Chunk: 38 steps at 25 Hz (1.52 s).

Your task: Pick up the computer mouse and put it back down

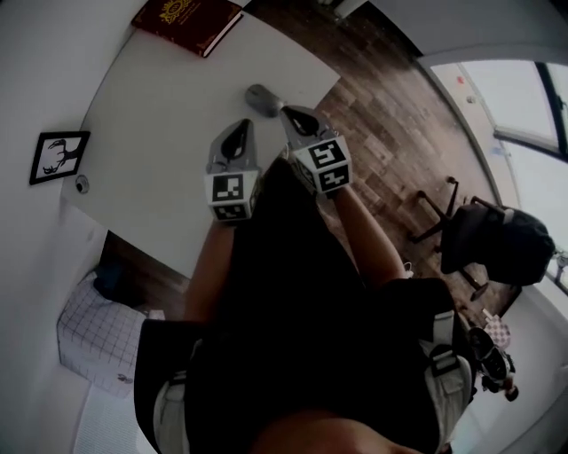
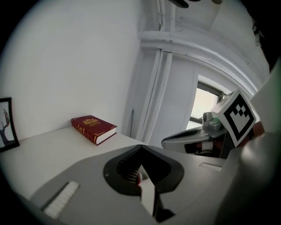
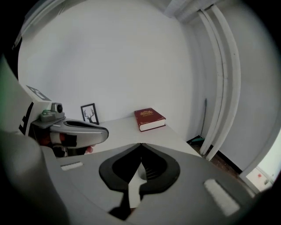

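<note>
A grey computer mouse point(image 1: 261, 99) lies on the white table point(image 1: 160, 160) near its right edge. My right gripper point(image 1: 295, 115) hovers just right of the mouse, jaws shut and empty. My left gripper point(image 1: 238, 133) hangs below and left of the mouse, its jaws together with nothing between them. In the left gripper view the left gripper point(image 2: 140, 147) has its tips meeting, and the right gripper point(image 2: 193, 136) shows beside it. The right gripper point(image 3: 141, 145) is shut in its own view, with the left gripper point(image 3: 74, 129) at its left. Neither gripper view shows the mouse.
A red book point(image 1: 188, 19) point(image 2: 93, 128) point(image 3: 149, 119) lies at the table's far end. A small framed deer picture point(image 1: 59, 155) point(image 3: 89, 113) leans on the wall. Wood floor and a dark chair point(image 1: 484, 235) are to the right.
</note>
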Motion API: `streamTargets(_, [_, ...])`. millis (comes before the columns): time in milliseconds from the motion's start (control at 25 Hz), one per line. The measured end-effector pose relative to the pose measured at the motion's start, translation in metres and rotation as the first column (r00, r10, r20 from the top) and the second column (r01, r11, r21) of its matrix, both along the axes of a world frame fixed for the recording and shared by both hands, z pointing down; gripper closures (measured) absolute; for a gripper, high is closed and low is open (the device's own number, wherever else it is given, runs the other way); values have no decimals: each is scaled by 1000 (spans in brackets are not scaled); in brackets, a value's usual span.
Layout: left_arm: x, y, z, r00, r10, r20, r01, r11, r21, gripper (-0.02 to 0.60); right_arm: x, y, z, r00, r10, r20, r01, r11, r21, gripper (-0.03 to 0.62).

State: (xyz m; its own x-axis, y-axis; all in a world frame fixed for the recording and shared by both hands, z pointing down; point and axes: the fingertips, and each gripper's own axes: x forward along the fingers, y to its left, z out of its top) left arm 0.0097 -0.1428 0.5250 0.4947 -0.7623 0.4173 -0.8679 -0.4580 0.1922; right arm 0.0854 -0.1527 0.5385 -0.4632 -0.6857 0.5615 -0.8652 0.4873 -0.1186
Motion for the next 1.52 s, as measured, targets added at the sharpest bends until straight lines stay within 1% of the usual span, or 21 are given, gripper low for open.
streamTargets(120, [0,-14,12,1000,-23,21,23,999,-24,581,-5,-21,10,999,-38,-3,38,999,-4,577])
streamTargets(160, [-1,-18,16,999,-30,27,31,999,-33,581,-7,-26,16,999,-51,4,51,999,-16,547])
streamTargets(200, [-2,-21,20,999,-39,31,41,998,-42,581,-10,-30,22,998,-68,7,68,997,-32,486])
streamTargets(240, [-3,-24,23,998,-48,34,50,997,-51,581,-12,-33,29,996,-85,3,85,995,-50,452])
streamTargets(480, [-12,-37,29,995,-83,50,86,994,-66,581,-14,-55,74,991,-124,-56,114,982,-153,447])
streamTargets(560, [-16,-40,32,995,-91,51,95,993,-71,581,-17,-58,88,987,-151,-50,138,970,-198,413])
streamTargets(640, [-19,-43,34,994,-95,55,99,992,-75,581,-22,-60,100,982,-185,-44,170,958,-233,354])
streamTargets(760, [-21,-46,35,994,-99,53,102,992,-76,581,-25,-64,115,974,-220,-52,199,944,-263,315])
streamTargets(1000, [-22,-47,36,994,-97,45,101,992,-80,581,-28,-62,131,966,-242,-92,196,915,-354,313])
streamTargets(1240, [-22,-48,31,995,-96,35,98,993,-71,581,-30,-63,152,970,-235,-66,191,901,-390,287])
streamTargets(1400, [-24,-46,31,995,-94,33,96,993,-75,581,-35,-62,151,968,-238,-84,189,904,-384,287])
streamTargets(1480, [-26,-46,33,995,-97,30,99,992,-79,581,-39,-60,148,961,-251,-111,192,904,-381,292])
streamTargets(1520, [-26,-45,34,995,-98,28,100,992,-79,581,-40,-59,148,958,-260,-125,195,904,-381,309])
